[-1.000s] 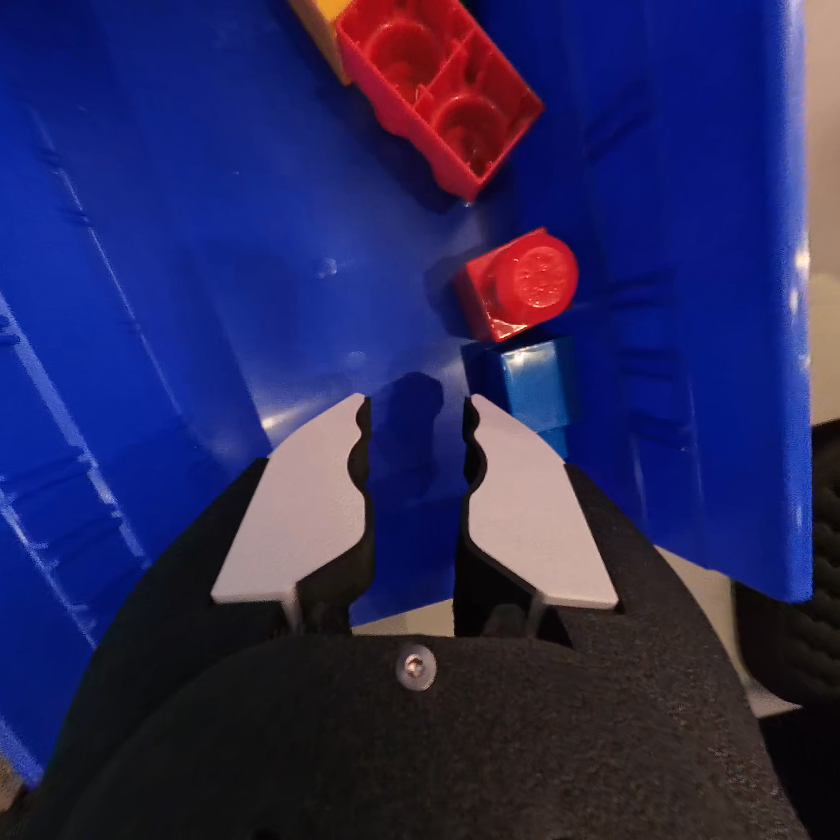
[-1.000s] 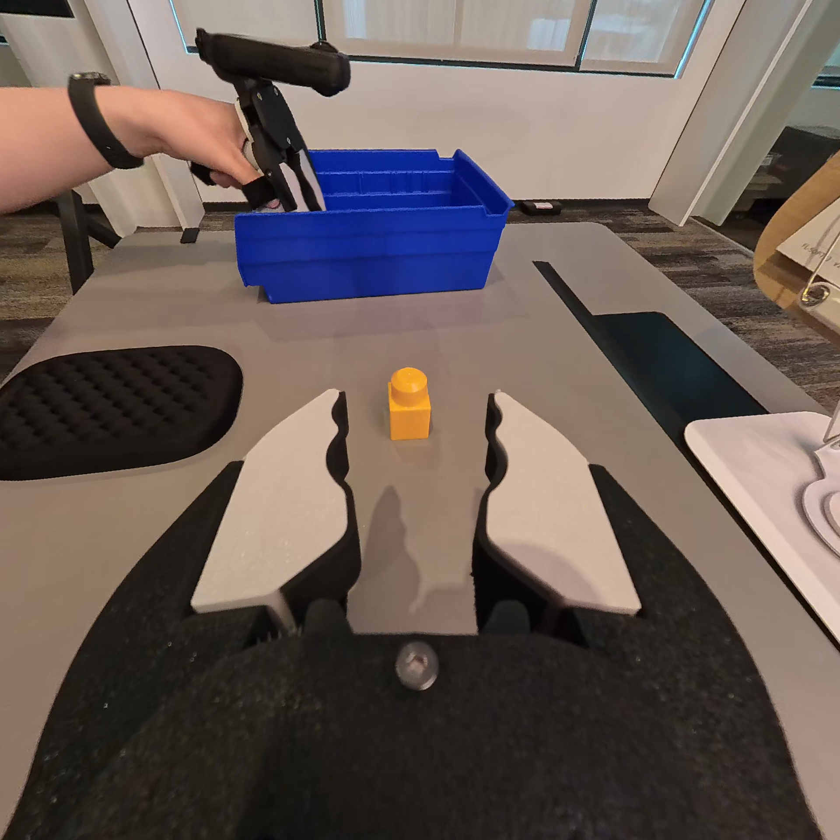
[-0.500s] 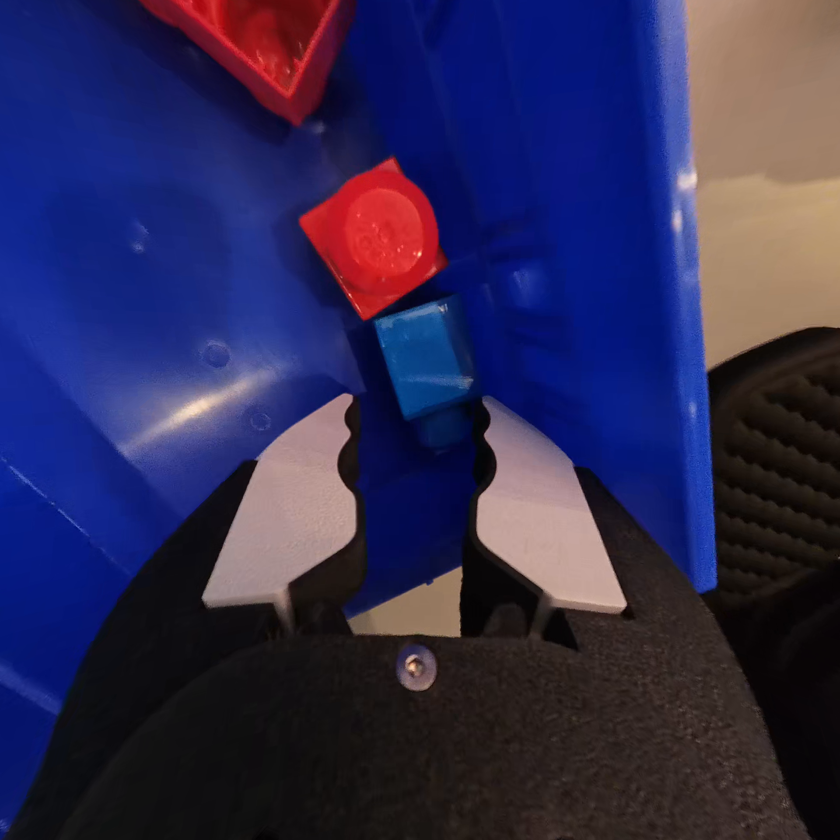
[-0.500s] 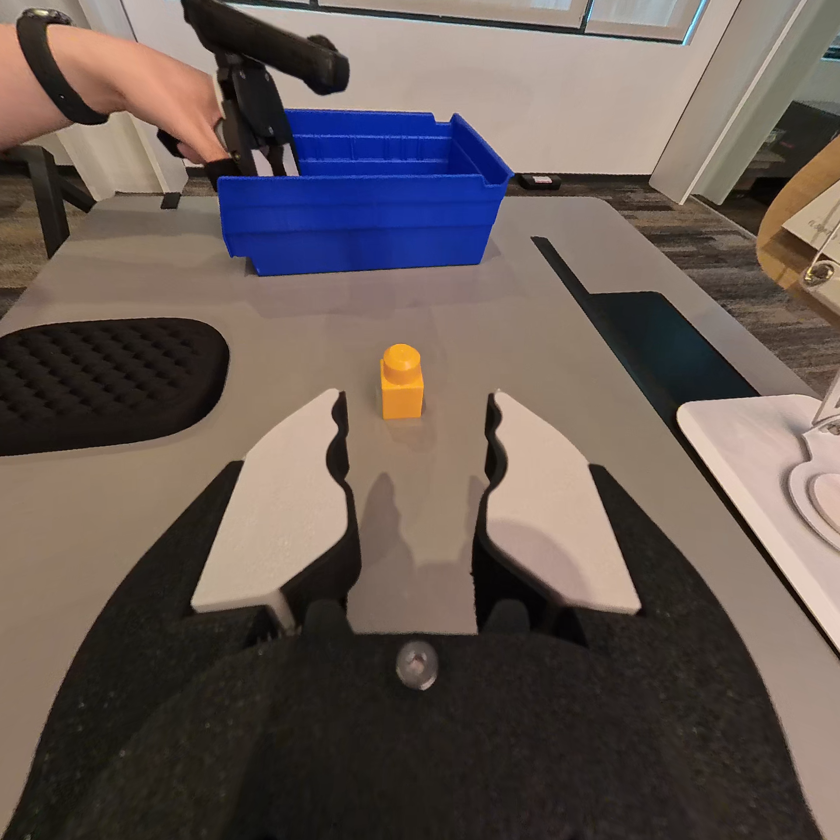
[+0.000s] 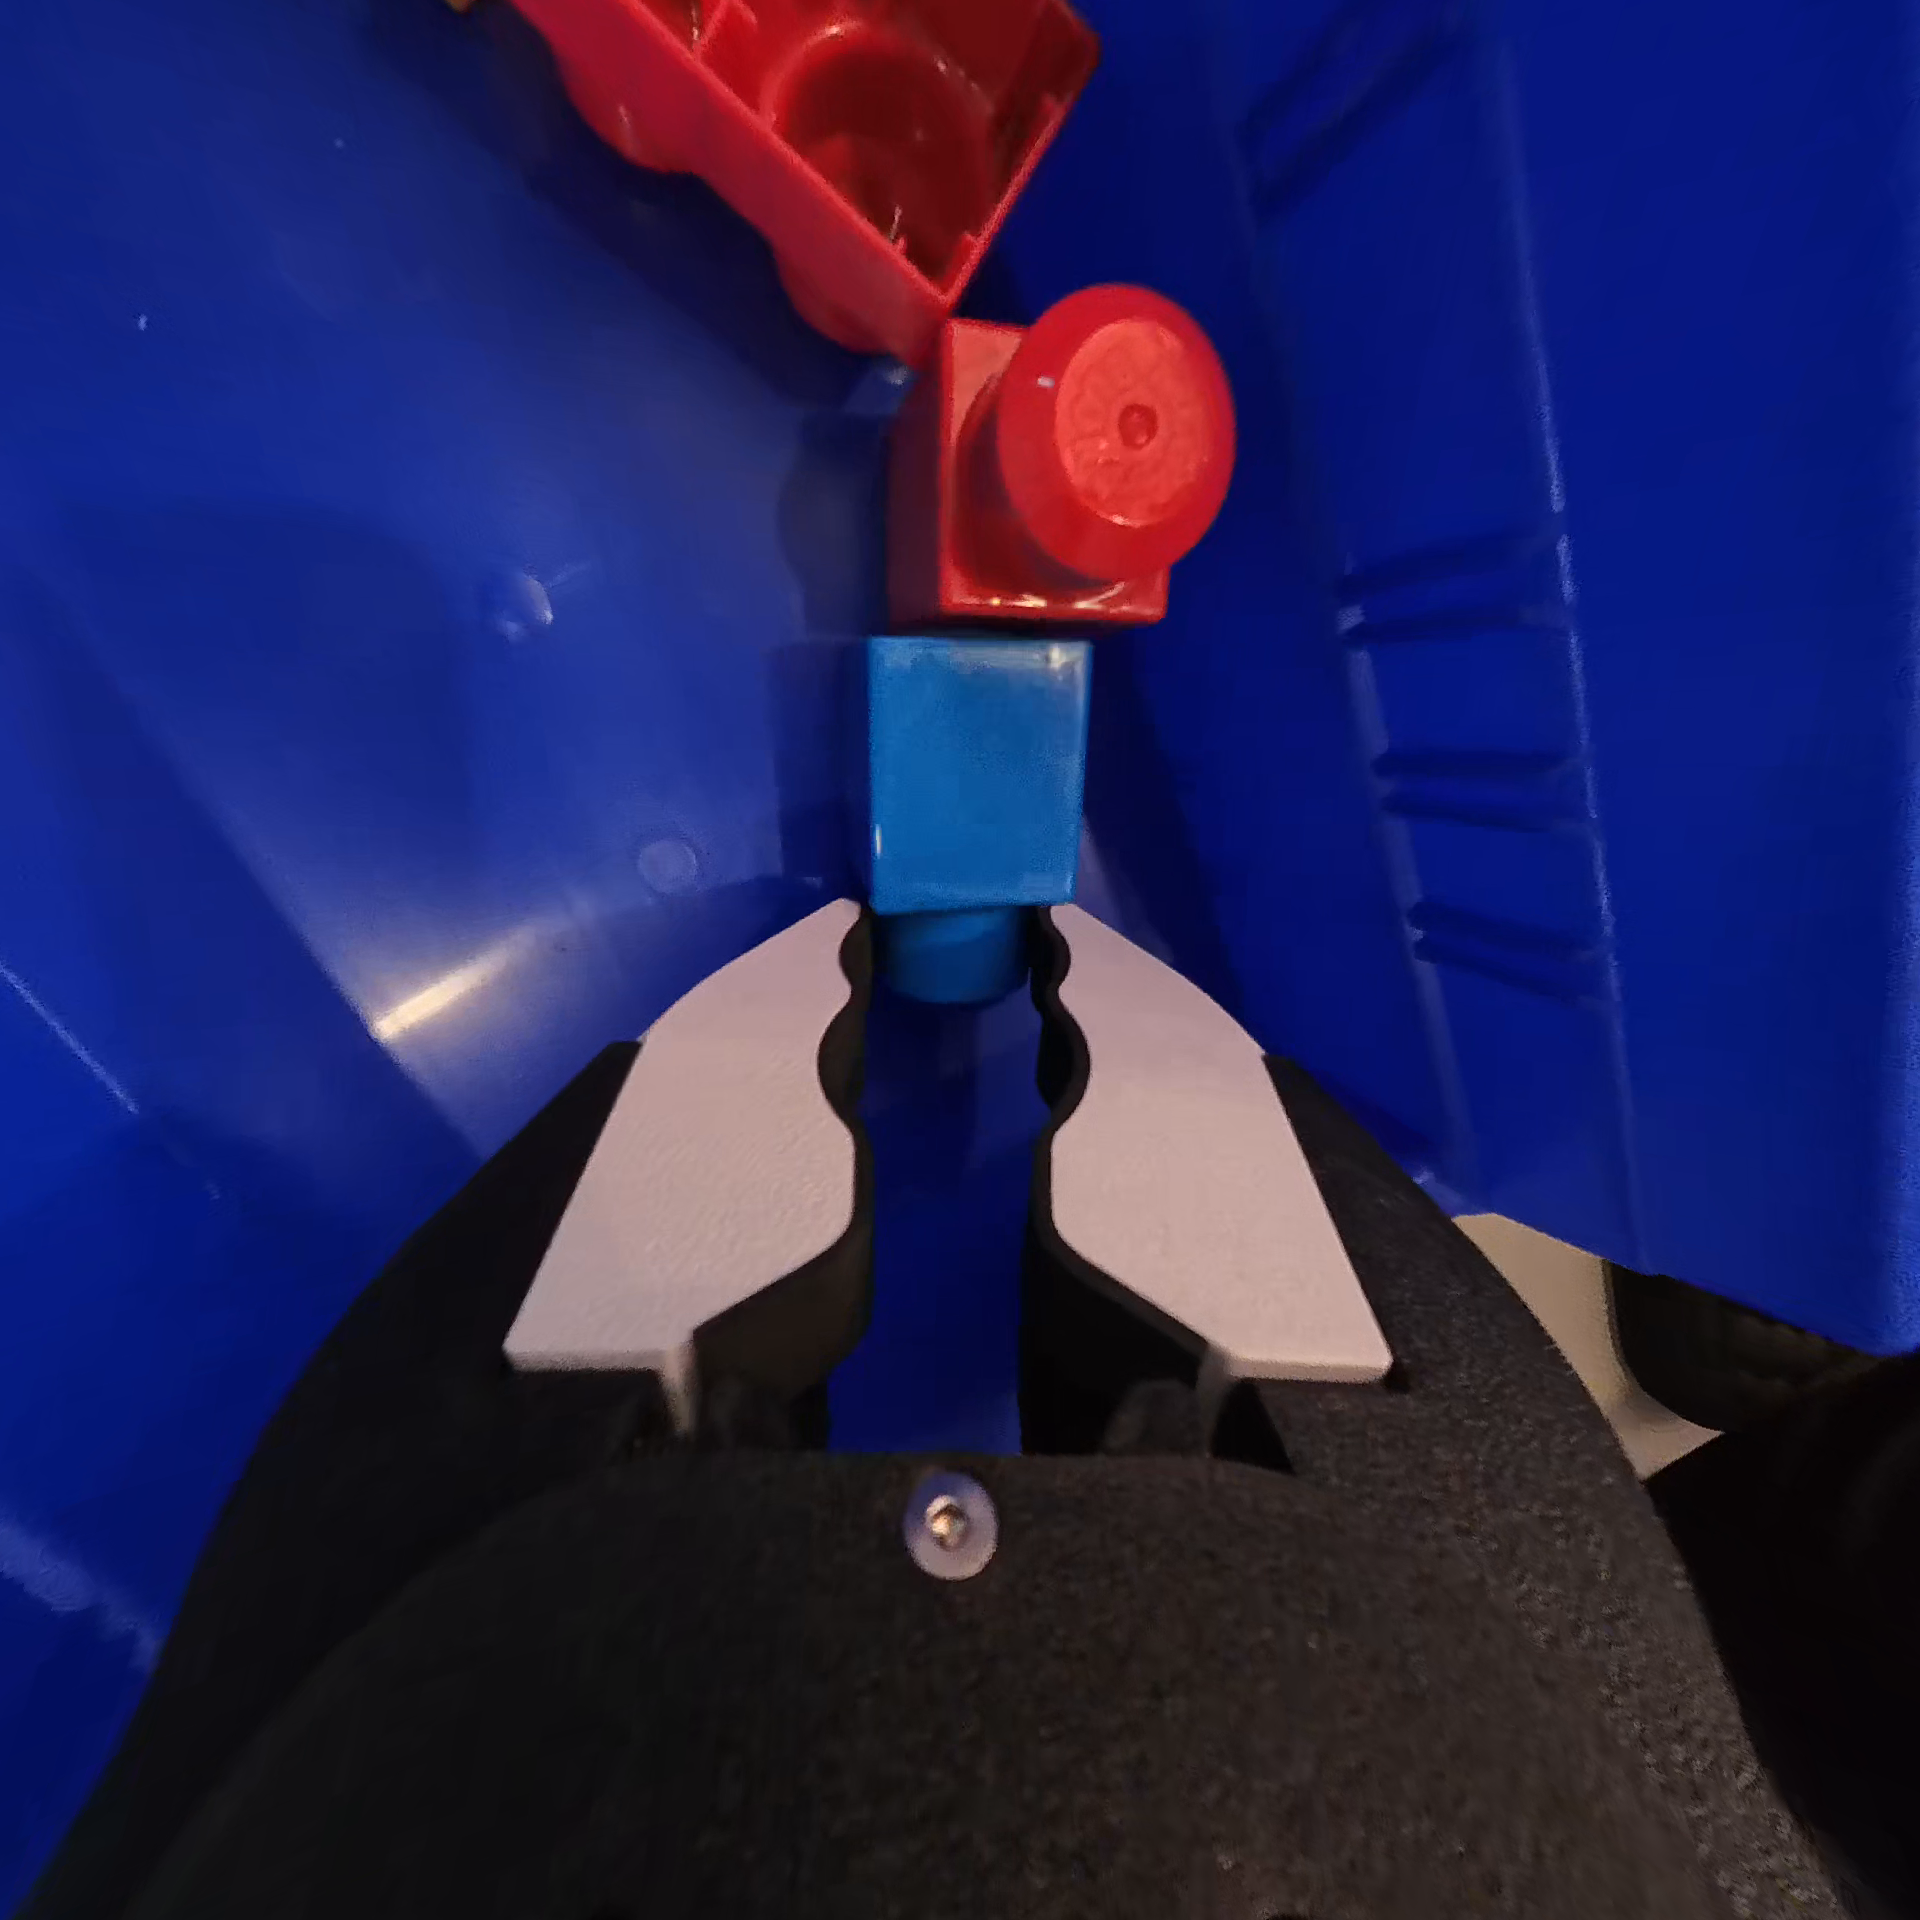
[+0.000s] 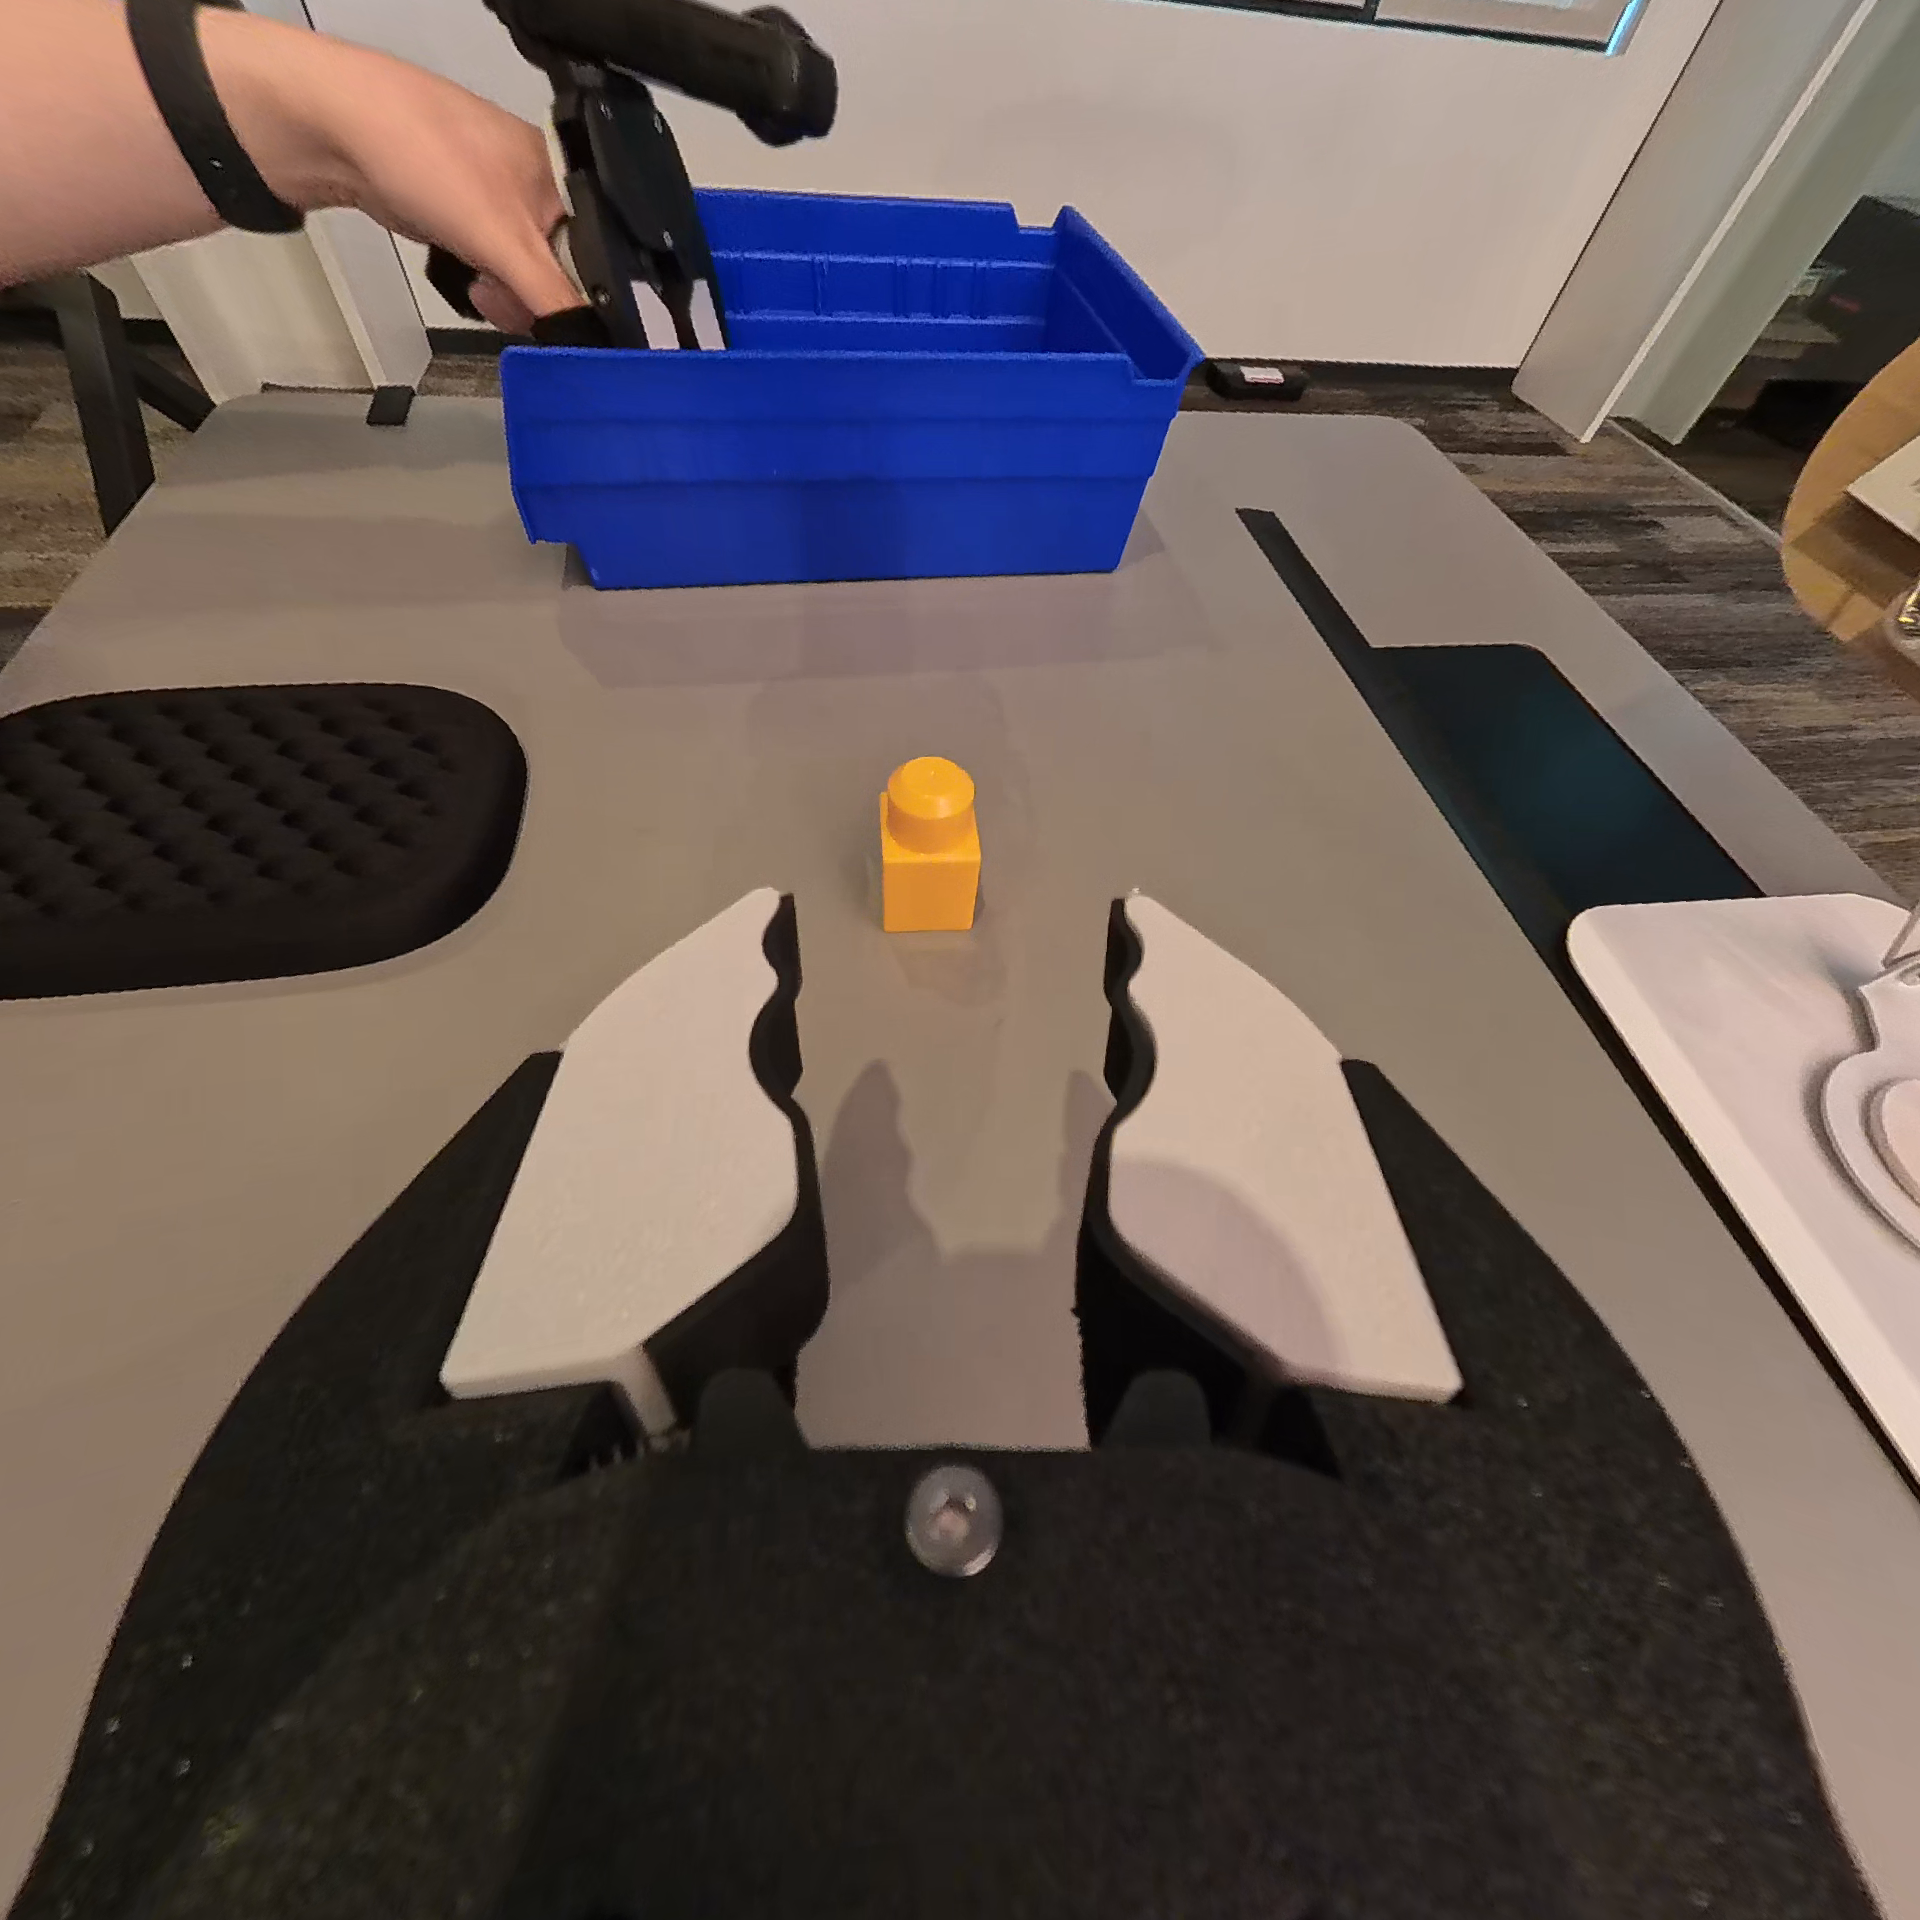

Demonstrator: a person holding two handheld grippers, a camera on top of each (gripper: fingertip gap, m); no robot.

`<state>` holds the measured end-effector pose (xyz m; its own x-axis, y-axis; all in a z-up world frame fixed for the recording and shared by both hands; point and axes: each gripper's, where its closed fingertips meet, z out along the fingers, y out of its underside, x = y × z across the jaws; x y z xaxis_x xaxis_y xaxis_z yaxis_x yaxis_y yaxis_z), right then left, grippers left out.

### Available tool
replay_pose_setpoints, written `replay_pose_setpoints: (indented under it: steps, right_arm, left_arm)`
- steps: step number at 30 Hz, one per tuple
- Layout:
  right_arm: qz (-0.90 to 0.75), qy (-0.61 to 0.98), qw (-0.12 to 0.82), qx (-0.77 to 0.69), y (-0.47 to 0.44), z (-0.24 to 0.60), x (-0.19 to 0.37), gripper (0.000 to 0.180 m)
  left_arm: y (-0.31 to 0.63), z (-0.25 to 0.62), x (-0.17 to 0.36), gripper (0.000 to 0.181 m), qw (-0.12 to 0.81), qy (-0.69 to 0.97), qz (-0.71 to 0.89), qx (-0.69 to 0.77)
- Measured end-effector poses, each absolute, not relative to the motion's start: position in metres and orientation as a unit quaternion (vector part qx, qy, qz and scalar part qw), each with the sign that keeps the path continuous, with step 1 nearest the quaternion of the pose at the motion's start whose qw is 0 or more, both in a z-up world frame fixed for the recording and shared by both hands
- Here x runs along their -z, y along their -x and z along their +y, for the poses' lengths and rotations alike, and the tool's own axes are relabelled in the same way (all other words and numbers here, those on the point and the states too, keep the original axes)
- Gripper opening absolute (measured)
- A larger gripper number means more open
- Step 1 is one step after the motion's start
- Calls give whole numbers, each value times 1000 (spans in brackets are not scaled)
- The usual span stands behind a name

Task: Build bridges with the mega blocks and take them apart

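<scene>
In the left wrist view my left gripper is inside the blue bin, its fingertips closed on the stud of a small blue block lying on its side. A red single-stud block touches the blue block's far end. A red two-stud block lies hollow side up beyond it. In the right wrist view my right gripper is open and empty over the grey table, with a yellow single-stud block standing upright just past its fingertips. The left gripper reaches into the bin's left end.
A black dimpled pad lies on the table's left side. A white board sits at the right edge, with a dark panel behind it. A person's hand holds the left gripper. The bin wall stands close on the left gripper's right. My hands' fingertips stand some 35 cm from each other.
My left gripper moved forward and lined up with the blue block, then narrowed from open onto its stud. My right gripper stayed open, with the yellow block a little nearer its fingertips.
</scene>
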<state>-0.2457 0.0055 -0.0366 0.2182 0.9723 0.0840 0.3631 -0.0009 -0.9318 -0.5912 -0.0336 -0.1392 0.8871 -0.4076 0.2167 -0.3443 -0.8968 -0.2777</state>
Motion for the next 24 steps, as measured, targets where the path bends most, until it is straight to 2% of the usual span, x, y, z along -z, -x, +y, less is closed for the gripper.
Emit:
replay_pose_setpoints:
  steps: [9, 16, 24]
  right_arm:
    - [-545, 629, 454, -317, 243, 6, 45, 56]
    - [-539, 625, 460, -328, 242, 7, 42, 55]
    - [-533, 616, 459, -354, 246, 1, 37, 54]
  left_arm:
    - [606, -26, 129, 29, 167, 957, 213, 104]
    - [595, -28, 58, 29, 233, 943, 190, 145]
    - [508, -44, -16, 29, 262, 909, 285, 155]
